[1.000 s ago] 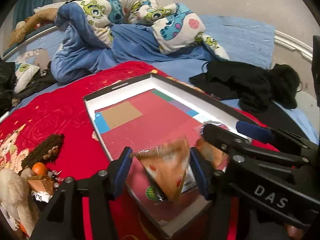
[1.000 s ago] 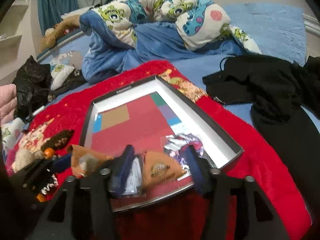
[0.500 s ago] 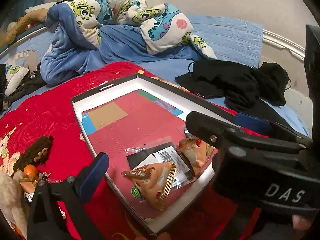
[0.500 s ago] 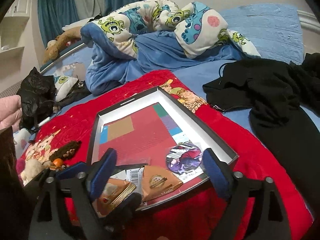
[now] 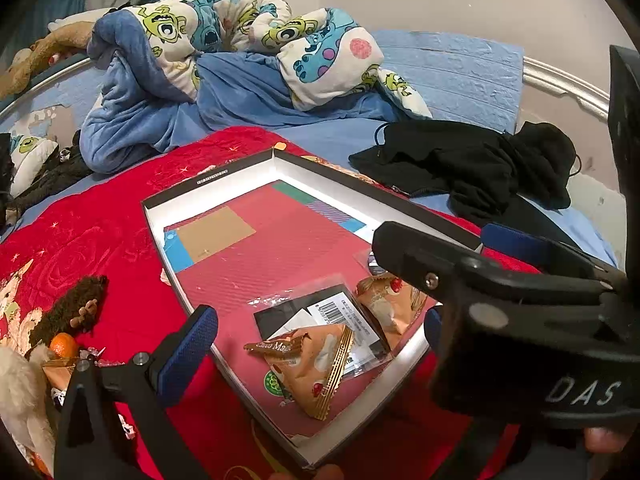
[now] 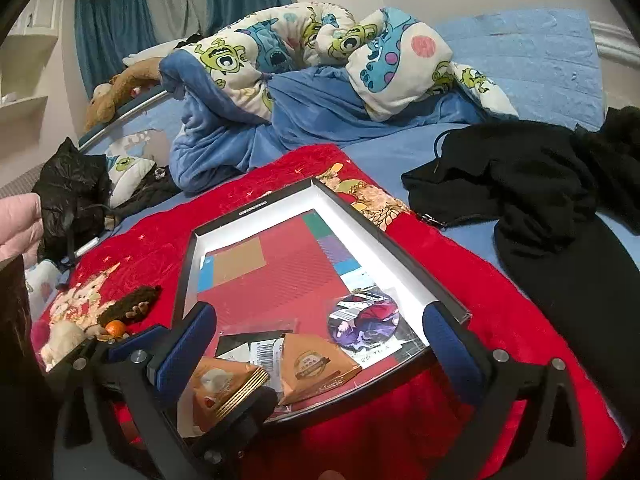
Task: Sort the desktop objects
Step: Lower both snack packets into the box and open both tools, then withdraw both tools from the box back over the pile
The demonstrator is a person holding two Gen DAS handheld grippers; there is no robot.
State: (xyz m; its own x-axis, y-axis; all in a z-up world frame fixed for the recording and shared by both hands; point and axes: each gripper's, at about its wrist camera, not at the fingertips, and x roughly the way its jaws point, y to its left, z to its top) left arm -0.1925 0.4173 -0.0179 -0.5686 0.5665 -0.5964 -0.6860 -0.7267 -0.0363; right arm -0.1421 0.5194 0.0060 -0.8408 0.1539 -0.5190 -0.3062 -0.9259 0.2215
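A shallow black-rimmed box [image 5: 208,178] [image 6: 256,210] with a red floor lies on the red blanket. In its near end lie an orange triangular snack packet [image 5: 316,364] [image 6: 224,384], a second orange packet [image 5: 388,300] [image 6: 316,364], a barcoded clear sleeve [image 5: 340,312] and a round picture badge [image 6: 362,320]. My left gripper [image 5: 316,340] is open above the first packet. My right gripper [image 6: 320,344] is open and empty over the box's near end. It crosses the left wrist view.
A small orange fruit [image 5: 63,345] [image 6: 116,327], a brown plush [image 5: 72,308] and small trinkets lie left of the box. Black clothes [image 5: 480,168] [image 6: 540,184] lie on the right. A crumpled blue quilt [image 5: 224,80] is behind.
Both grippers opened. The left one let its orange packet drop into the box, the right one released the second packet. Both pulled back and up.
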